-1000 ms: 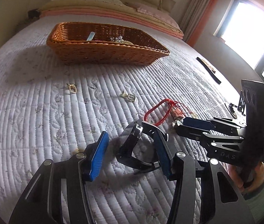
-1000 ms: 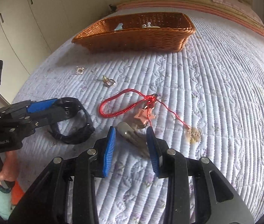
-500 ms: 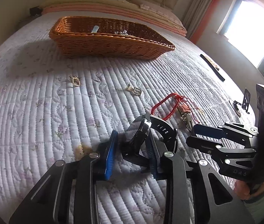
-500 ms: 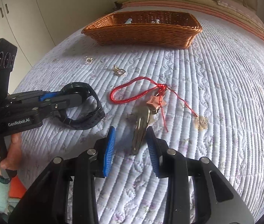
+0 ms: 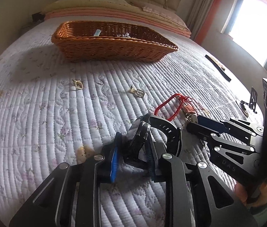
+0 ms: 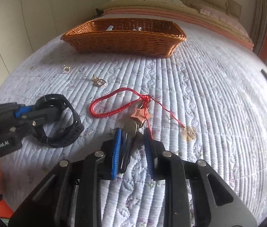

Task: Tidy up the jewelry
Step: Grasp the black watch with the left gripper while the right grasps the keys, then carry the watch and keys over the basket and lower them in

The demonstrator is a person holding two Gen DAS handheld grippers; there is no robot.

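A black watch lies on the quilted bed. My left gripper has its jaws closing on it, and the blue pads press its case and strap. To its right lie keys with a pink tag on a red cord. My right gripper straddles the keys with its jaws closing. The keys rest against the left pad, with a gap to the right pad. A wicker basket stands farther back and holds small items.
Two small gold earrings lie on the quilt between the basket and the grippers. A long black item and a small black stand are at the bed's right edge. Pillows are behind the basket, white wardrobe doors to the left.
The left jaws narrowed from wide apart to gripping the watch. The right gripper moved forward over the keys, so they now sit between its pads, and its jaws narrowed.
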